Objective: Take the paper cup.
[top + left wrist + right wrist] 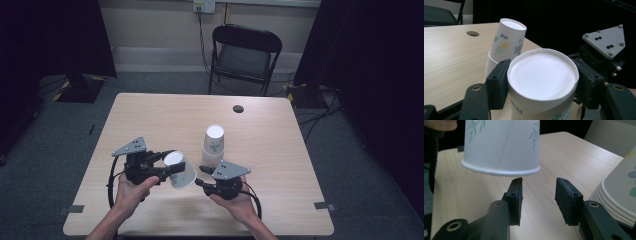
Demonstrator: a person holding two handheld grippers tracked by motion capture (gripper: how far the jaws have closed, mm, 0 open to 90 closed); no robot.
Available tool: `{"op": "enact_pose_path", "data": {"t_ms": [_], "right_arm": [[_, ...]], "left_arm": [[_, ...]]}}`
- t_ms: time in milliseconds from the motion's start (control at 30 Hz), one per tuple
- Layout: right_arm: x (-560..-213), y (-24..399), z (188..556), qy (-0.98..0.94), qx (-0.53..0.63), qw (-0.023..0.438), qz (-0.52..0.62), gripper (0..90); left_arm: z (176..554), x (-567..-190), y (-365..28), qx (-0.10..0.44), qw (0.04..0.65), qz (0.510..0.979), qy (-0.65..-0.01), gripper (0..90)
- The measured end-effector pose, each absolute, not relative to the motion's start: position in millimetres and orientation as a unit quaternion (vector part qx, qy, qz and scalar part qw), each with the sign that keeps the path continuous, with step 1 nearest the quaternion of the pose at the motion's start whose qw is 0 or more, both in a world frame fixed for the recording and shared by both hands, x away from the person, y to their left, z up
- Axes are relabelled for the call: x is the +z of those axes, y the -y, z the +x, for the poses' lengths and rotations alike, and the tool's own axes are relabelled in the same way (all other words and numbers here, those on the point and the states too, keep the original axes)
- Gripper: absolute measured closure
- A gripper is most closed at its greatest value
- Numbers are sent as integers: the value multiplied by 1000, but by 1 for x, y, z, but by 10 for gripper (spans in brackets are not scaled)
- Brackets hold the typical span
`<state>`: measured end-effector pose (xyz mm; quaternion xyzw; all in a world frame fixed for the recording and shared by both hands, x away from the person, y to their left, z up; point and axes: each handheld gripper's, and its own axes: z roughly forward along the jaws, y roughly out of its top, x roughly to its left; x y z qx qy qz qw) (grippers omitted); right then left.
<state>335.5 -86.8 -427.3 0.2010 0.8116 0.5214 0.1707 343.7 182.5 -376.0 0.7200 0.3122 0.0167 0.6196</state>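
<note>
My left gripper (167, 169) is shut on an upturned paper cup (181, 171) with a floral print, its pads pressing on both sides near the closed white base (542, 75). The cup hangs tilted above the wooden table (150, 120), wide rim (501, 171) downward. A stack of the same cups (214, 144) stands upside down at the table's middle, just beyond. My right gripper (202, 176) stands open beside the held cup, close to the stack. In the right gripper view its jaws (539, 195) have only bare table between them, under the cup's rim, with the stack (621, 195) at the right.
A round cable hole (238, 108) sits near the table's far edge. A black folding chair (245, 55) stands behind the table, with cables on the floor around it. Bare tabletop lies to the left and right of the cups.
</note>
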Motion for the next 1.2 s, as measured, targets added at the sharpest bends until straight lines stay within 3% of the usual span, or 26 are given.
{"op": "enact_pose_path", "data": {"t_ms": [500, 833, 1000, 1200], "right_arm": [[-426, 85, 328, -787, 557, 203, 171, 610], [-422, 88, 326, -773, 576, 213, 159, 699], [-422, 90, 327, -760, 594, 214, 154, 675], [-421, 93, 327, -761, 594, 214, 151, 764]], "left_arm": [[345, -382, -176, -50, 641, 696, -319, 362], [349, -388, -176, -93, 650, 679, -330, 363], [352, -397, -176, -134, 657, 661, -337, 363], [352, -397, -174, -133, 654, 666, -333, 359]]}}
